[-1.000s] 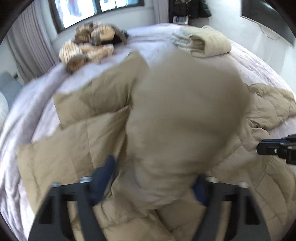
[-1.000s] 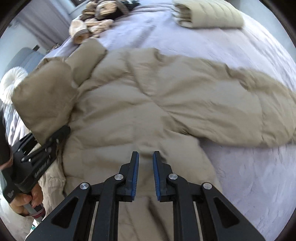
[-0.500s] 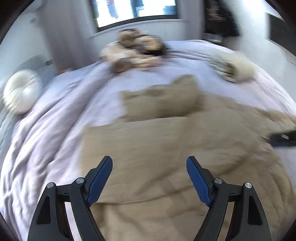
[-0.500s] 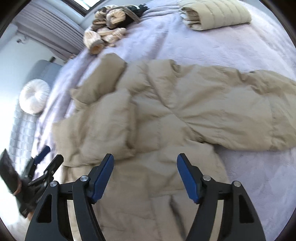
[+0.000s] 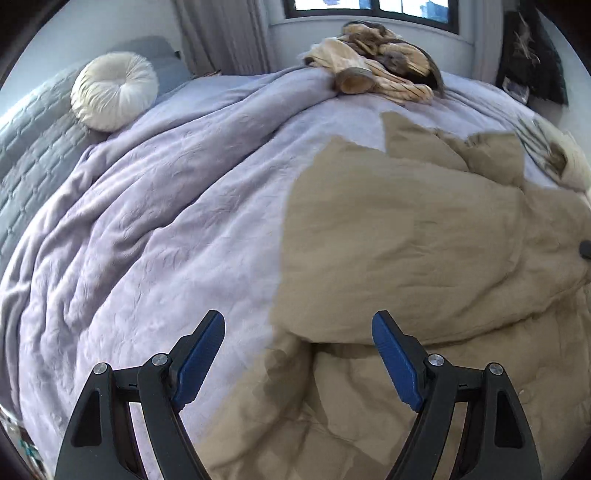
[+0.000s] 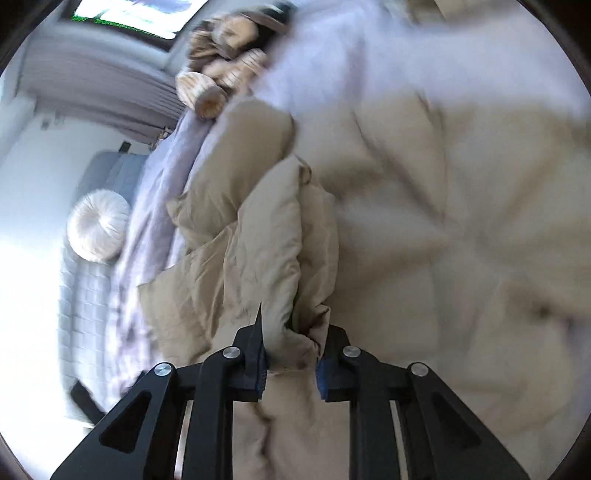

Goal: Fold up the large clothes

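The left black two-finger gripper with blue pads [image 5: 297, 354] is standing wide apart, holding nothing; its fingers are hovering over the near edge of the big beige quilted down coat [image 5: 424, 251], where the coat is meeting the lavender textured bedspread [image 5: 147, 221]. The right black two-finger gripper with blue pads [image 6: 291, 354] has just been closing, and its jaws are now pinching a bunched fold of the same coat [image 6: 266, 243], the padded cloth rising in a ridge from between the pads. The coat is lying spread over the bed, one folded-over panel sitting on top of the rest in the left wrist view, and much of it is blurring in the right wrist view.

Farther back on the bedspread, a heap of tan striped knit clothing [image 5: 373, 62] is resting near the window [image 5: 369, 7]. A round white pleated cushion [image 5: 114, 90] is leaning against the grey quilted headboard [image 5: 33, 133]. At the right rim of the left wrist view, a cream folded garment [image 5: 565, 158] is showing only partly. No containers are in view, and no readable writing or labels can be made out.
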Motion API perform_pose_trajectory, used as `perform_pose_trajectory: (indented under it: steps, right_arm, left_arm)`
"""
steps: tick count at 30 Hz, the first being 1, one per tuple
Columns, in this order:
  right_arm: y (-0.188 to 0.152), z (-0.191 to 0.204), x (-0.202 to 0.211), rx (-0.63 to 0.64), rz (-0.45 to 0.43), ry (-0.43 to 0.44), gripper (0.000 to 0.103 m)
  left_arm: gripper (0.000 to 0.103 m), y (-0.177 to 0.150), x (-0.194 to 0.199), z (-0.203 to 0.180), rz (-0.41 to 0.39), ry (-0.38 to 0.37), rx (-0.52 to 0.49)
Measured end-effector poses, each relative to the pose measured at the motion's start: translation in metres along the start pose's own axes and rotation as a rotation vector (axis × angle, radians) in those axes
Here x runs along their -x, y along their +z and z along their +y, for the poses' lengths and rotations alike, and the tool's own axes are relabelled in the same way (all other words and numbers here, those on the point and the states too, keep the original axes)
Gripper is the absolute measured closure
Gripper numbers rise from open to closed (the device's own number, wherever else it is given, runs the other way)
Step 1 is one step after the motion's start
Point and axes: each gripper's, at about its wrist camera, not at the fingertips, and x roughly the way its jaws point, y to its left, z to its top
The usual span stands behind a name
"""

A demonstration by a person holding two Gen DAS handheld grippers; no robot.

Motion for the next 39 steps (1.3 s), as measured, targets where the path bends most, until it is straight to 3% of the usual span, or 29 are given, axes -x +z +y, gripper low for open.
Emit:
perform_pose_trajectory:
  steps: [3,6,8,10,11,14,18,24,27,30,32,35,37,38,39]
  right_arm:
    - [-0.002,-0.006,-0.007,0.011,0.006,-0.078,0.081]
    - [-0.01,-0.026,-0.024,-0.056,0.062,-0.126,0.078]
    - [-0.016,-0.03,-0.023,-0.115,0.072,-0.141,0.068]
    - [-0.02,-0.019,-0.013,-0.102,0.063,-0.164,0.03]
    - [-0.023,-0.012,-0.007,-0.091,0.055,-0.166,0.028]
    - [-0.032,0.015,0.015,-0.059,0.042,-0.145,0.028]
    - [-0.036,0.073,0.021,0.018,0.043,-0.025,0.036]
    - [0.022,0.21,-0.075,0.332,0.216,0.183,0.038]
    - [0.05,0.265,-0.141,0.383,0.36,0.2,0.038]
    - [0.057,0.298,-0.209,0.396,0.518,0.149,0.038]
    - [0.052,0.311,-0.244,0.478,0.578,0.023,0.038]
    - [0.037,0.304,-0.272,0.574,0.645,-0.17,0.038]
    - [0.035,0.296,-0.281,0.557,0.697,-0.198,0.038]
    - [0.034,0.293,-0.286,0.531,0.724,-0.192,0.041]
    - [0.034,0.292,-0.289,0.513,0.744,-0.179,0.063]
  left_arm:
    - [0.02,0.023,0.001,0.03,-0.035,-0.05,0.057]
    - [0.02,0.047,-0.008,0.055,-0.03,-0.104,0.08]
    - [0.02,0.053,-0.01,0.068,-0.04,-0.087,0.076]
    - [0.02,0.049,-0.009,0.071,-0.037,-0.091,0.067]
    - [0.02,0.044,-0.01,0.071,-0.025,-0.098,0.062]
    - [0.02,0.022,-0.012,0.066,0.048,-0.158,0.062]
    - [0.02,-0.003,-0.019,0.045,0.156,-0.296,0.126]
    - [0.02,-0.013,-0.034,0.027,0.142,-0.327,0.196]
    - [0.02,-0.012,-0.043,0.032,0.14,-0.317,0.225]
    - [0.02,-0.011,-0.05,0.035,0.122,-0.305,0.217]
    - [0.02,-0.012,-0.054,0.037,0.117,-0.299,0.209]
    - [0.02,-0.014,-0.057,0.041,0.115,-0.3,0.211]
    - [0.02,-0.015,-0.059,0.046,0.11,-0.305,0.216]
    - [0.02,-0.015,-0.059,0.048,0.107,-0.303,0.218]
    - [0.02,-0.015,-0.06,0.05,0.106,-0.302,0.219]
